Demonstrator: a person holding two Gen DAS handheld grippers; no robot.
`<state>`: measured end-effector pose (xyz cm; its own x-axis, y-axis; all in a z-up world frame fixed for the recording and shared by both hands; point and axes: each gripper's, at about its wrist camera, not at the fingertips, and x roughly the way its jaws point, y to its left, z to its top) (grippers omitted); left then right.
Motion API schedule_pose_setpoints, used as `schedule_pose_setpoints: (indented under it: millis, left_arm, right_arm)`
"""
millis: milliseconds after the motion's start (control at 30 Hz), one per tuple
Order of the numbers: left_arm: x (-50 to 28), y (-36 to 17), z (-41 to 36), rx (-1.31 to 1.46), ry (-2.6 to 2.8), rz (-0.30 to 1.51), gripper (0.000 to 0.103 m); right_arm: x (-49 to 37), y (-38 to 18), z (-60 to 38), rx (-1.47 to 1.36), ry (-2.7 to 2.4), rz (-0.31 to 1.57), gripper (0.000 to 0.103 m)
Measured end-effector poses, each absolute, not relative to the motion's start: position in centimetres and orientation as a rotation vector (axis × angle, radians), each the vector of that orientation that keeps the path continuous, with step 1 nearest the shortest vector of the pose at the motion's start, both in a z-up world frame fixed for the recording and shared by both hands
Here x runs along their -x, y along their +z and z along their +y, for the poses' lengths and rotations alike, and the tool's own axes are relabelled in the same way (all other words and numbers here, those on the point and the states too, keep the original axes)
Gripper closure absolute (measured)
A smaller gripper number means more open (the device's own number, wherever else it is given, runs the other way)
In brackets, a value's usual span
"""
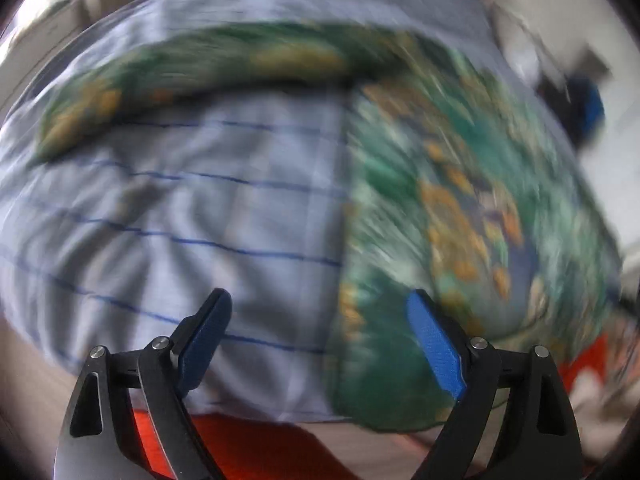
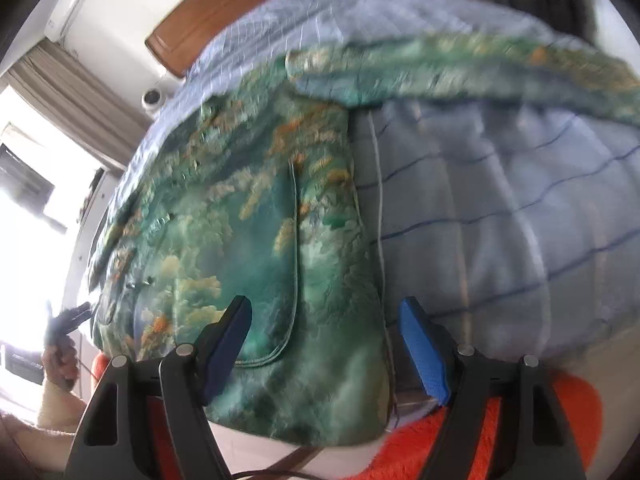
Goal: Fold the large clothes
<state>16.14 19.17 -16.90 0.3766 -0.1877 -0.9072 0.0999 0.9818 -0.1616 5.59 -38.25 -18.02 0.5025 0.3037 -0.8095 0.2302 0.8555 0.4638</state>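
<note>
A large green garment w/ a painterly print of teal, cream and orange blotches lies spread flat on a bed. One long sleeve stretches straight out sideways from the body, across the bedding. A curved stitched seam, prob. a pocket or front-panel edge, runs down the body toward the hem. The long side edge is straight and neat; the hem sits at the near edge of the bed.

Handling, as a guess: thin, soft, floppy cloth, light, maybe a bit sleek, so it'll drape and sag rather than hold shape. Best grabbed at edges: sleeve end, shoulder, or hem corners, pinching one or two layers only, not the sheet below.

Under it: a pale blue bedsheet w/ thin dark blue lines in a grid, lightly creased and soft-looking. Beyond it, a brown wooden headboard, smooth w/ a rounded corner. At the bed's near edge, fuzzy orange-red fabric.

The left gripper hovers above the spot where garment edge meets sheet, blue ribbed pads spread wide apart, nothing between them. The right gripper hovers over the hem area, pads also apart, gripping nothing. The left view is heavily motion-blurred. At the far left of the right view, a hand grips a dark handle, prob. the other tool's.
</note>
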Motion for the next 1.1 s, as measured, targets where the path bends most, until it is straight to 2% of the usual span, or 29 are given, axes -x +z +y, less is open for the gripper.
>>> schedule_pose_setpoints:
  millis: [100,133,167,200,233,333,367,500,600,667,700,767,800,833,867,933,1100]
  left_arm:
    - [-16.0,-17.6,16.8,-0.051,-0.131,1.150,0.008]
    - [-16.1,-17.7,16.7,-0.048,-0.131,1.150,0.010]
    - [-16.0,-17.6,16.7,-0.026,-0.141,1.158,0.013]
    - [-16.0,-17.6,17.1,0.038,-0.180,1.181,0.027]
    - [-16.0,-17.7,17.5,0.101,-0.225,1.205,0.049]
    - [-15.5,-17.6,18.0,0.158,-0.252,1.232,0.084]
    - [-15.2,-17.4,17.8,0.162,-0.262,1.232,0.089]
    - [-14.1,-15.3,18.0,0.241,-0.312,1.198,0.091]
    - [-13.6,-15.2,18.7,0.244,-0.314,1.181,0.090]
    - [-13.5,-16.7,18.6,0.214,-0.278,1.202,0.086]
    - [-13.7,-17.1,18.6,0.200,-0.259,1.208,0.082]
    - [-13.4,-17.0,18.4,0.166,-0.232,1.197,0.075]
    - [-13.0,-16.4,18.2,0.141,-0.220,1.180,0.068]
    - [-12.7,-15.9,18.0,0.123,-0.214,1.165,0.056]
    - [-12.4,-15.1,17.9,0.106,-0.208,1.143,0.048]
    - [-11.9,-13.3,17.7,0.077,-0.176,1.076,0.027]
    - [-12.7,-9.6,17.2,0.102,-0.087,0.916,0.013]
  right_arm:
    - [-6.8,-19.3,-37.8,-0.564,0.090,1.109,0.028]
    - [-7.0,-19.6,-37.5,-0.565,0.124,1.128,0.032]
    - [-7.2,-19.7,-37.2,-0.555,0.138,1.147,0.040]
    - [-7.3,-19.8,-36.9,-0.534,0.149,1.169,0.059]
    - [-7.4,-19.8,-36.7,-0.517,0.157,1.180,0.069]
    - [-7.6,-19.0,-36.4,-0.474,0.170,1.181,0.080]
    - [-7.6,-18.4,-36.2,-0.450,0.170,1.180,0.081]
    - [-7.6,-16.1,-35.9,-0.381,0.171,1.166,0.083]
    - [-7.1,-15.2,-36.8,-0.402,0.159,1.145,0.083]
    - [-7.2,-16.1,-37.0,-0.422,0.147,1.149,0.083]
    - [-7.3,-17.1,-36.9,-0.428,0.138,1.160,0.083]
    - [-7.5,-19.0,-36.7,-0.444,0.117,1.169,0.075]
    - [-7.4,-19.2,-37.0,-0.462,0.107,1.162,0.065]
    - [-7.3,-19.2,-37.2,-0.486,0.095,1.149,0.057]
    - [-7.0,-19.1,-37.6,-0.513,0.096,1.133,0.055]
    - [-6.1,-18.1,-38.7,-0.561,0.090,1.084,0.047]
    - [-4.6,-14.9,-45.3,-0.697,-0.041,0.918,0.045]
